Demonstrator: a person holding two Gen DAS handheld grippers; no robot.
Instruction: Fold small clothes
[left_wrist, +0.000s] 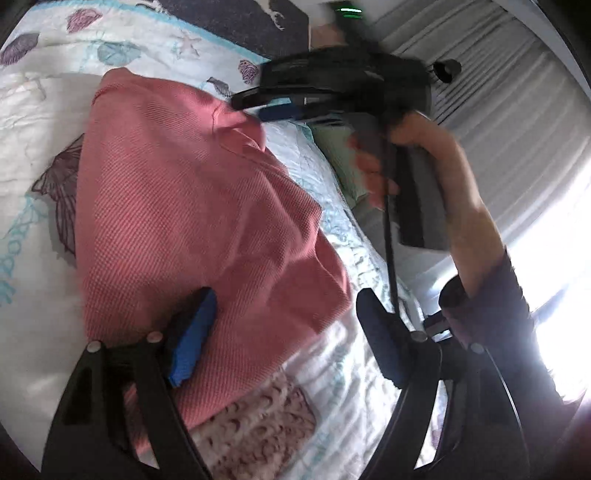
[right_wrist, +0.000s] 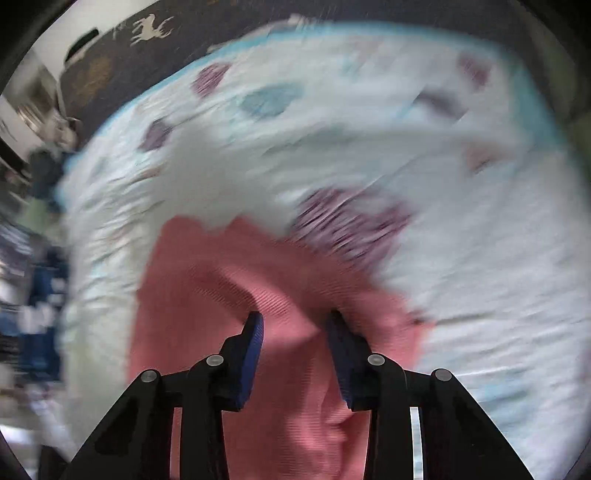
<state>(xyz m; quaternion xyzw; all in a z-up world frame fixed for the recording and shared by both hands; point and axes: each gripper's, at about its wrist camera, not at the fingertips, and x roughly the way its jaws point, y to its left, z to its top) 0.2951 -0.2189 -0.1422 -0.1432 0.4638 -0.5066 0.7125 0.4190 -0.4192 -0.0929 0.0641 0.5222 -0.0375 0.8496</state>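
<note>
A coral-pink knit garment (left_wrist: 192, 206) lies on a white quilt with shell prints (left_wrist: 33, 110). My left gripper (left_wrist: 284, 325) is open just above the garment's near edge, its blue pads wide apart. My right gripper (left_wrist: 273, 105) shows in the left wrist view at the garment's far corner, held by a hand. In the blurred right wrist view the right gripper (right_wrist: 295, 332) is open over the pink garment (right_wrist: 229, 295), with cloth lying between and below the pads.
A pink textured cloth (left_wrist: 258, 421) lies under the garment's near edge. A dark blanket with deer figures (right_wrist: 147, 29) lies past the quilt. Grey curtains (left_wrist: 517, 122) and a bright window are on the right. The quilt's edge (left_wrist: 369, 229) runs close to the garment.
</note>
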